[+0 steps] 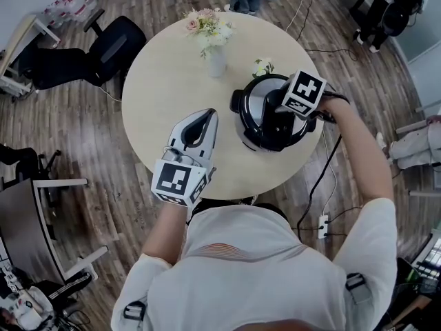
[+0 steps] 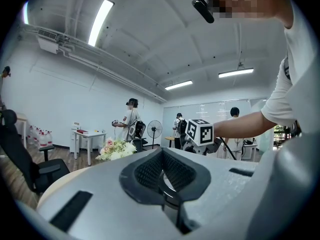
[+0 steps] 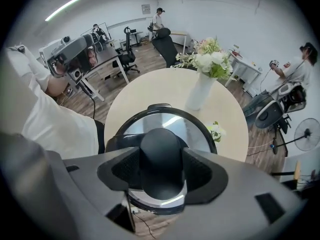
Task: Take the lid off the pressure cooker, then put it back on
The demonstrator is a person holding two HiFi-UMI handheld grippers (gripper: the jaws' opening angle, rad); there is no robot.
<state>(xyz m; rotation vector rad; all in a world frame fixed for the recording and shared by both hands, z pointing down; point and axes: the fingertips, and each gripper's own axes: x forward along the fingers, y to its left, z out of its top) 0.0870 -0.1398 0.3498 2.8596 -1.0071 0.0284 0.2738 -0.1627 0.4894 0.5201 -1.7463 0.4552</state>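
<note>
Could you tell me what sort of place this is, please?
Probably an open office or lab workspace: an office chair, a white desk and a standing fan stand around the round table on a wood floor.

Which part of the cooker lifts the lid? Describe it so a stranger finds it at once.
On the round beige table, beside the white flower vase, stands the black pressure cooker with a shiny steel lid. At the lid's centre rises a black domed handle, the only raised knob there, gripped on both sides by the right hand-held gripper.
</note>
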